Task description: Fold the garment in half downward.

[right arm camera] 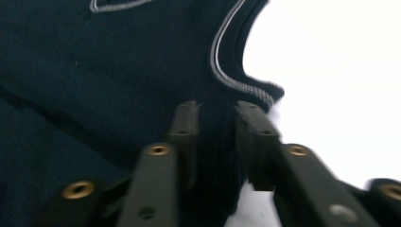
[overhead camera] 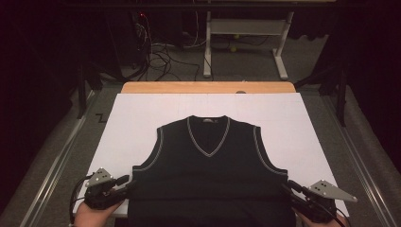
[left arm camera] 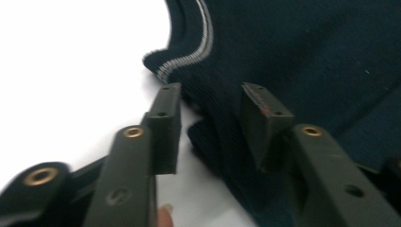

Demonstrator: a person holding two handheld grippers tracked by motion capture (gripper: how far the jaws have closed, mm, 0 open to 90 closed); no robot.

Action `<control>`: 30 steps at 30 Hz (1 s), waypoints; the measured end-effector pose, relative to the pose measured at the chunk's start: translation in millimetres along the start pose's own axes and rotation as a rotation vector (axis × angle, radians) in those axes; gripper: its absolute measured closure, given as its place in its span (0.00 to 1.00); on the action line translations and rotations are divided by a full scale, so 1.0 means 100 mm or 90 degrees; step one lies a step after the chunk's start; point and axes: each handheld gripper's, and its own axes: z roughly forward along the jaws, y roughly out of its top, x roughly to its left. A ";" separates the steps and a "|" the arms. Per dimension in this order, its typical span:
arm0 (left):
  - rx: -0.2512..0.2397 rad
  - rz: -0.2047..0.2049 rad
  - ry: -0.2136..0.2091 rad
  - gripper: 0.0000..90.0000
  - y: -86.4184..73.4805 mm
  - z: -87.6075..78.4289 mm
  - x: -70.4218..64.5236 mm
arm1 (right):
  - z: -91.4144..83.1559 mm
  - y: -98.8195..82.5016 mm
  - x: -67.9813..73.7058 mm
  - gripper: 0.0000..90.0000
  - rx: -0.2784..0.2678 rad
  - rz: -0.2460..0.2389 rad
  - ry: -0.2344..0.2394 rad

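A dark sleeveless V-neck vest with grey trim lies flat on the white sheet, its hem toward the near edge. My left gripper sits at the vest's left side just below the armhole. In the left gripper view its jaws stand apart, one on the white sheet and one over the knit, with the folded side edge loose between them. My right gripper is at the vest's right side below the other armhole. Its jaws straddle that side edge without pinching it.
The white sheet covers a wooden table whose far edge shows beyond it. Bare sheet lies left, right and behind the vest. On the floor past the table are tangled cables and a white desk frame. Metal rails run along both sides.
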 end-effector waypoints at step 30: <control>-0.060 -0.044 0.020 0.00 1.19 0.70 0.47 | 1.05 1.08 -0.31 0.00 -0.022 0.002 -0.022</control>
